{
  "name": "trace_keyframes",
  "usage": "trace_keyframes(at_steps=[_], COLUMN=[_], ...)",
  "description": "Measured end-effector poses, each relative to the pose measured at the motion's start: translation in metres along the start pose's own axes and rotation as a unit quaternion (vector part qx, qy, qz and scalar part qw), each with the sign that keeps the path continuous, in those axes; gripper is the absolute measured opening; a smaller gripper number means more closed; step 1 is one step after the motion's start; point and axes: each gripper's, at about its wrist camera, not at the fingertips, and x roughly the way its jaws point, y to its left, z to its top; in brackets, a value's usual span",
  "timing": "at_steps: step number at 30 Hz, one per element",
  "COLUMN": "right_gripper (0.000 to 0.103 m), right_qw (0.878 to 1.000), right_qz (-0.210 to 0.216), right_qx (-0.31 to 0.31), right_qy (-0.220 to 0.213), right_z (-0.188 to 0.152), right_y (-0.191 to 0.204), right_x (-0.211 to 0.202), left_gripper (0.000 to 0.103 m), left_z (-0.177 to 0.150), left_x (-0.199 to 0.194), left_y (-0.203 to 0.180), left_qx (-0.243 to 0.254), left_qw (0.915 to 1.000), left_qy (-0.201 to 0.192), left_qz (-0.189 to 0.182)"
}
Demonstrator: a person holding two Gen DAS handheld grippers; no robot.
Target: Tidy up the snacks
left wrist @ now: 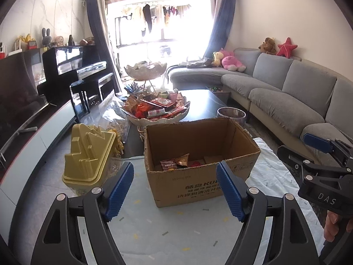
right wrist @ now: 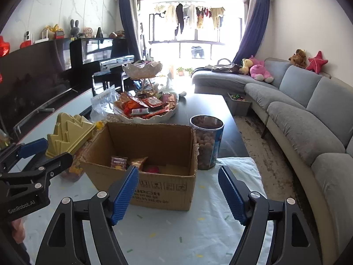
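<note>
An open cardboard box (left wrist: 205, 183) stands on a white cloth; it also shows in the right wrist view (right wrist: 152, 187). A few snack packets (left wrist: 175, 163) lie on its floor, also seen from the right (right wrist: 129, 162). Behind it a white two-tier bowl stand (left wrist: 158, 119) is heaped with red and orange snack packets (right wrist: 145, 107). My left gripper (left wrist: 175, 190) is open and empty, just short of the box's near wall. My right gripper (right wrist: 177, 193) is open and empty, also in front of the box.
A yellow-lidded jar (left wrist: 88, 159) stands left of the box. A clear canister of brown balls (right wrist: 206, 141) stands at its right. A clear plastic bag (right wrist: 103, 102) lies by the bowl. A grey sofa (right wrist: 308, 121) runs along the right, a TV unit and piano on the left.
</note>
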Motion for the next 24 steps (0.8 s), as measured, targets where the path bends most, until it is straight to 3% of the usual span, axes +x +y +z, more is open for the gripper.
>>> trace_keyframes(at_steps=[8, 24], right_gripper=[0.085, 0.089], right_qw=[0.999, 0.997], right_qz=[-0.009, -0.023], right_qx=[0.01, 0.022], right_qy=[-0.039, -0.07], right_z=[-0.025, -0.079], right_y=[0.006, 0.007], right_x=[-0.054, -0.122], left_gripper=[0.092, 0.103], left_z=[-0.027, -0.072], left_x=[-0.056, -0.127], left_y=[-0.004, -0.02], left_qx=[-0.002, 0.01], left_qw=[0.999, 0.9951], left_qy=[-0.045, -0.094], left_qz=[0.008, 0.029])
